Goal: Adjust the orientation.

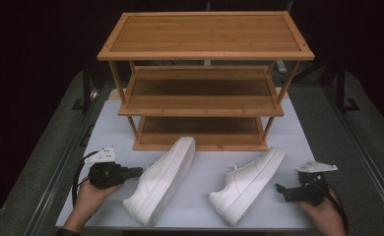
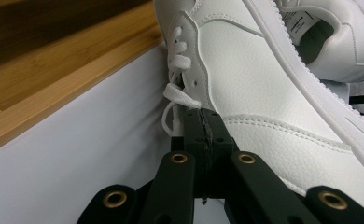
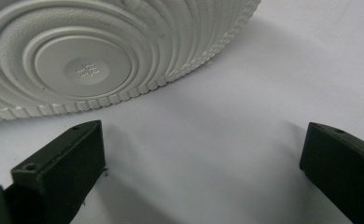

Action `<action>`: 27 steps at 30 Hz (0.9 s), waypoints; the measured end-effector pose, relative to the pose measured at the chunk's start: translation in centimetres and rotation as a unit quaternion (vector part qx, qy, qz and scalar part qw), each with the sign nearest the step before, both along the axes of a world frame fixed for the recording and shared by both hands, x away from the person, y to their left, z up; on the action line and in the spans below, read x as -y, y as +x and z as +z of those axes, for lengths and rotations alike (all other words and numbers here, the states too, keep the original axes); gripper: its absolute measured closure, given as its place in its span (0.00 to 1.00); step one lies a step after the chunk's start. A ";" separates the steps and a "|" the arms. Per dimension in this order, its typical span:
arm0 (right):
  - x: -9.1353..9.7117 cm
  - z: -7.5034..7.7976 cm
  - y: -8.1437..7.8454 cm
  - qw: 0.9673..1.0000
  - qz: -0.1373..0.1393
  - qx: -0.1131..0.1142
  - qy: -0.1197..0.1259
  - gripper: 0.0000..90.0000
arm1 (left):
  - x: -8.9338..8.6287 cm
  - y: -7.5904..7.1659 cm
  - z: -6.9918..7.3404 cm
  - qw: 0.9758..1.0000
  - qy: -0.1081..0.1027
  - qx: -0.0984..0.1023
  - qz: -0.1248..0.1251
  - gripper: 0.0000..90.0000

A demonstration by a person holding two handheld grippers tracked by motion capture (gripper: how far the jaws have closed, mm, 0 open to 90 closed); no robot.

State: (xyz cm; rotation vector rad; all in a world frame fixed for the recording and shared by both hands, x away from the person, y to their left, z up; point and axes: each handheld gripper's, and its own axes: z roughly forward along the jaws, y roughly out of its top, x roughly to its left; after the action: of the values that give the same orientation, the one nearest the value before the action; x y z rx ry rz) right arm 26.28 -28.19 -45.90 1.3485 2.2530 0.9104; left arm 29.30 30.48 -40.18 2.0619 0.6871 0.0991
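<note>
Here, the high view shows a three-tier wooden rack point(image 1: 206, 78) standing at the far side of a white mat point(image 1: 106, 123), all three shelves bare. Two white shoes lie on their sides in front of it: the left shoe point(image 1: 161, 179) and the right shoe point(image 1: 248, 184), toes angled toward the rack. The left gripper point(image 1: 133, 172) reaches to the side of the left shoe; the right gripper point(image 1: 280, 188) sits just beside the right shoe, apart from it. Each is held from below by a hand.

In the left gripper view, the jaws stand pressed together, tips against the left shoe point(image 2: 264, 93) near its laces point(image 2: 178, 70). Whether any lace or leather is pinched between them cannot be told. The rack's bottom shelf point(image 2: 54, 79) lies close behind, probably the intended destination.

In the right gripper view, the jaws stand wide apart with bare mat between them. The ridged sole of the right shoe point(image 3: 91, 60) faces the camera just ahead, so this gripper appears staged for a grasp not yet made.
</note>
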 end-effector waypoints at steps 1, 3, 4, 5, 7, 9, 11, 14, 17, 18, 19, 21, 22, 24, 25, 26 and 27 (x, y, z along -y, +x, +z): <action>0.0 0.0 0.0 1.000 0.000 0.000 0.000 0.00 | 0.0 0.0 0.0 1.000 0.001 0.001 0.001 1.00; 0.0 0.0 0.0 1.000 0.000 0.000 0.000 0.00 | -0.2 0.0 0.2 1.000 -0.002 0.005 0.005 1.00; 0.0 0.0 0.0 1.000 0.000 0.000 0.000 0.00 | -0.4 0.0 0.3 1.000 -0.007 0.005 0.008 1.00; 0.0 0.0 0.0 1.000 0.000 0.000 0.000 0.00 | -0.5 0.0 0.4 1.000 -0.013 0.007 0.010 1.00; 0.0 0.0 0.0 1.000 0.000 0.000 0.000 0.00 | -0.7 -0.1 0.7 0.999 -0.034 0.003 0.004 1.00; 0.0 0.0 0.0 1.000 0.000 0.000 0.000 0.00 | -0.4 -0.2 0.8 1.000 -0.028 0.007 0.000 1.00; 0.0 0.0 0.0 1.000 0.000 0.000 0.000 0.00 | -0.2 -0.2 0.8 1.000 -0.025 0.007 -0.006 1.00; 0.0 0.0 0.0 1.000 0.000 0.000 0.000 0.00 | -0.1 -0.4 1.0 0.999 -0.035 0.008 -0.012 1.00; 0.0 0.0 0.0 1.000 0.000 0.000 0.000 0.00 | 0.1 -0.5 1.0 0.999 -0.034 0.008 -0.016 1.00; 0.0 0.0 0.0 1.000 0.000 0.000 0.000 0.00 | 0.1 -0.5 1.0 0.999 -0.034 0.008 -0.016 1.00; 0.0 0.0 0.0 1.000 0.000 0.000 0.000 0.00 | 0.3 -0.6 1.1 0.999 -0.039 0.008 -0.023 1.00; 0.0 0.0 0.0 1.000 0.000 0.000 0.000 0.00 | 0.5 -0.6 1.1 0.999 -0.040 0.008 -0.028 1.00; 0.0 0.0 0.0 1.000 0.000 0.000 0.000 0.00 | 0.7 -0.7 1.2 0.999 -0.042 0.008 -0.030 1.00; 0.0 0.0 0.0 1.000 0.000 -0.001 0.000 0.00 | 1.1 -0.8 1.3 0.998 -0.045 0.007 -0.037 1.00; 0.0 0.0 0.0 1.000 0.000 -0.001 0.000 0.00 | 1.2 -0.8 1.4 0.998 -0.045 0.008 -0.042 1.00; 0.0 0.0 0.0 1.000 0.000 0.000 0.000 0.00 | 1.4 -0.8 1.5 0.998 -0.044 0.008 -0.044 1.00; 0.0 0.0 0.0 1.000 0.000 0.000 0.000 0.00 | 1.6 -0.9 1.5 0.998 -0.042 0.010 -0.045 1.00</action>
State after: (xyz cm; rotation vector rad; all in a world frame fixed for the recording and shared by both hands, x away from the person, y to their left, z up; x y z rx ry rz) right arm 26.26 -28.18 -45.90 1.3501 2.2529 0.9094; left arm 28.40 28.83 -38.66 2.0061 0.5753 0.0375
